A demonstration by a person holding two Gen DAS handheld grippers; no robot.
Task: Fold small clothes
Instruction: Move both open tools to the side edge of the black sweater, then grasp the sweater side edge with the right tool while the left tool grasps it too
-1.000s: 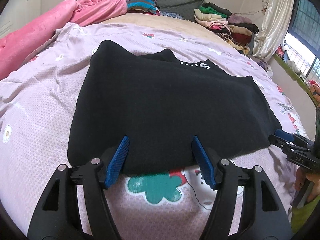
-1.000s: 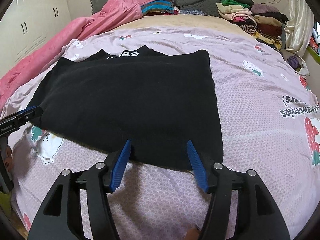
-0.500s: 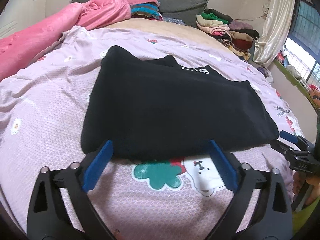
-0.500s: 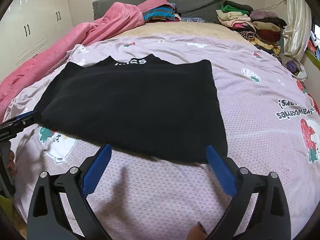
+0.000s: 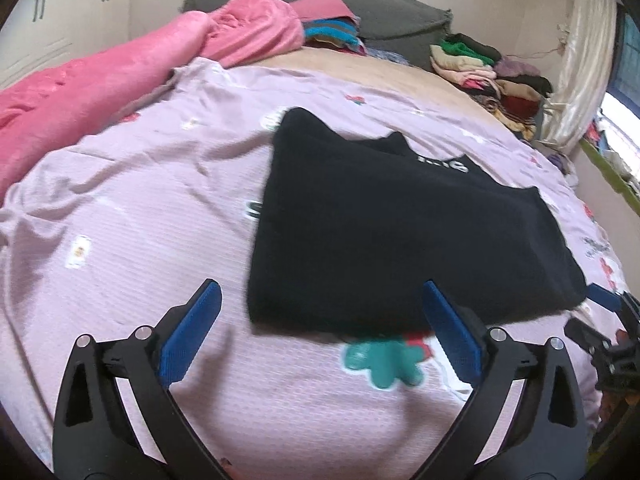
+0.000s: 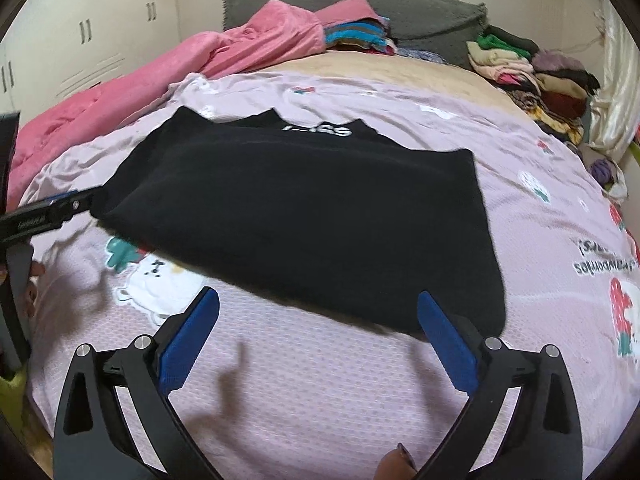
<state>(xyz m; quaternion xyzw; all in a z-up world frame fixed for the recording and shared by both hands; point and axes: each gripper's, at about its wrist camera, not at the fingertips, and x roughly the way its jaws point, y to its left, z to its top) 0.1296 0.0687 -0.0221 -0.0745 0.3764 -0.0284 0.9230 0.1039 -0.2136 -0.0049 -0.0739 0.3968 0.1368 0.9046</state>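
Observation:
A black garment (image 5: 400,220) with white lettering near its collar lies folded flat on the lilac printed bedsheet (image 5: 140,220). My left gripper (image 5: 320,286) stands wide open just short of its near left corner, nothing between the blue pads. In the right wrist view the same garment (image 6: 312,208) lies ahead. My right gripper (image 6: 316,294) hangs in front of its near edge, jaws still opening, nothing between them. Each gripper shows at the edge of the other's view: the right one (image 5: 600,312), the left one (image 6: 52,210).
A pink blanket (image 5: 120,72) is bunched along the left side of the bed. A stack of folded clothes (image 5: 488,72) sits at the far right by a pale curtain (image 5: 580,60). A grey headboard cushion (image 6: 420,12) and white wardrobe doors (image 6: 92,40) are behind.
Both grippers have let go of the garment's near edge, opened wide and drawn back from it. The left one has also shifted towards the garment's left corner. The garment lies still.

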